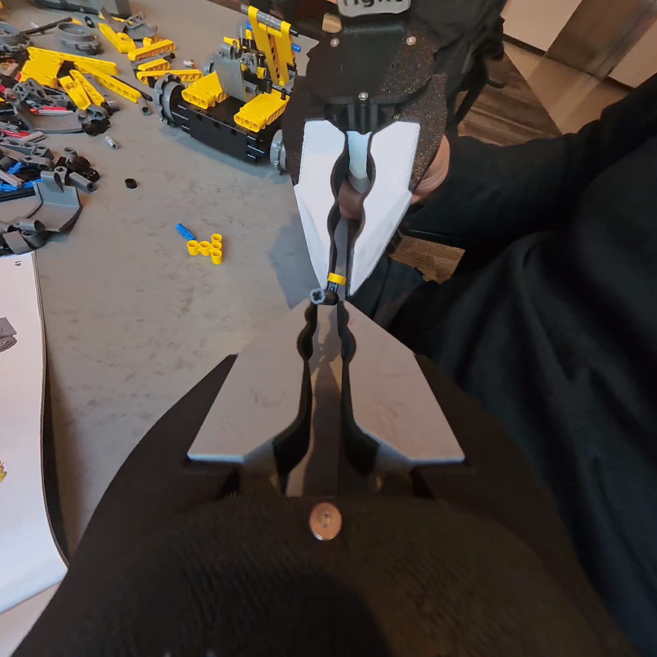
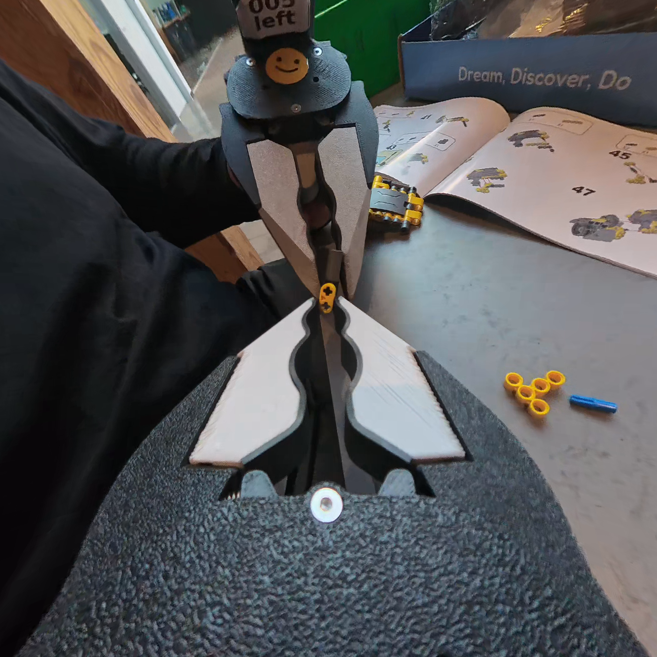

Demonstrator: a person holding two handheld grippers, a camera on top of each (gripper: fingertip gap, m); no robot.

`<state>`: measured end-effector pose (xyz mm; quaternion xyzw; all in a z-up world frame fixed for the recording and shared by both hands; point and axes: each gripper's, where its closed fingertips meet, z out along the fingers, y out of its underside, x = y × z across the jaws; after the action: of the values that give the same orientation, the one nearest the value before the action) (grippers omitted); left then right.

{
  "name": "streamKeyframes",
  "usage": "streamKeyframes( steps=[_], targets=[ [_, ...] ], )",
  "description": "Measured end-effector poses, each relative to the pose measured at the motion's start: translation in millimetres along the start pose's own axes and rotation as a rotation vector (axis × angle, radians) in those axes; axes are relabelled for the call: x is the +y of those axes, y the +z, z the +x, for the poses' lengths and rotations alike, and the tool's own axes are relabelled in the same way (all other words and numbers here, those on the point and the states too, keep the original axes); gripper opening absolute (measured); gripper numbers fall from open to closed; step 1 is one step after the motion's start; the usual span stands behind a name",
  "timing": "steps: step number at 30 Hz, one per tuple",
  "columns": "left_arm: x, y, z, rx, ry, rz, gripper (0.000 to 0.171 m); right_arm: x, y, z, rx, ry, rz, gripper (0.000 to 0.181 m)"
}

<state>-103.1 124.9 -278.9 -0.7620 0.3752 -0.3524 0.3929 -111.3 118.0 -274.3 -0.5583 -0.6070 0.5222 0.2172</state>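
My two grippers meet tip to tip above the near edge of the grey table (image 1: 149, 337). In the left wrist view my left gripper (image 1: 325, 307), with grey fingers, is shut on a small dark grey connector (image 1: 321, 297) with a cross hole. My right gripper (image 1: 337, 288), with white fingers, comes in from above, shut on a small yellow link (image 1: 336, 278). In the right wrist view my right gripper (image 2: 327, 304) pinches the yellow link (image 2: 327, 298) at its tips. The left gripper (image 2: 332, 284) opposite holds the dark piece (image 2: 334, 263). The two pieces touch.
A half-built yellow and black vehicle (image 1: 227, 117) and several loose parts (image 1: 53, 106) lie on the far table. A yellow ring piece (image 2: 533, 391) and a blue pin (image 2: 593, 404) lie near. An open instruction booklet (image 2: 497, 170), a small tracked part (image 2: 394, 204) and a blue box (image 2: 533, 71) are there too. Both grippers' tips are close together, under 4 cm apart.
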Motion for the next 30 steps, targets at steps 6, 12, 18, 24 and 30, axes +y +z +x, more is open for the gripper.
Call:
streamKeyframes(
  steps=[6, 12, 18, 24, 30],
  targets=[
    [2, 0, 3, 0.020, -0.008, 0.001, 0.007, 3, 2, -1, -0.008, -0.005, -0.010, 0.006],
    [0, -1, 5, 0.047, -0.031, 0.021, 0.006, 1, 1, -3, -0.026, 0.000, 0.002, 0.006],
    [-2, -5, 10, 0.071, -0.043, 0.048, 0.006, 0, 1, -7, -0.052, 0.003, 0.012, 0.006],
    [-6, -9, 14, 0.115, -0.080, 0.084, 0.005, 2, 4, -10, -0.065, 0.001, 0.003, 0.006],
    [-4, -8, 10, 0.093, -0.100, 0.074, 0.005, -3, 1, -5, -0.059, 0.022, 0.052, 0.007]
  ],
)
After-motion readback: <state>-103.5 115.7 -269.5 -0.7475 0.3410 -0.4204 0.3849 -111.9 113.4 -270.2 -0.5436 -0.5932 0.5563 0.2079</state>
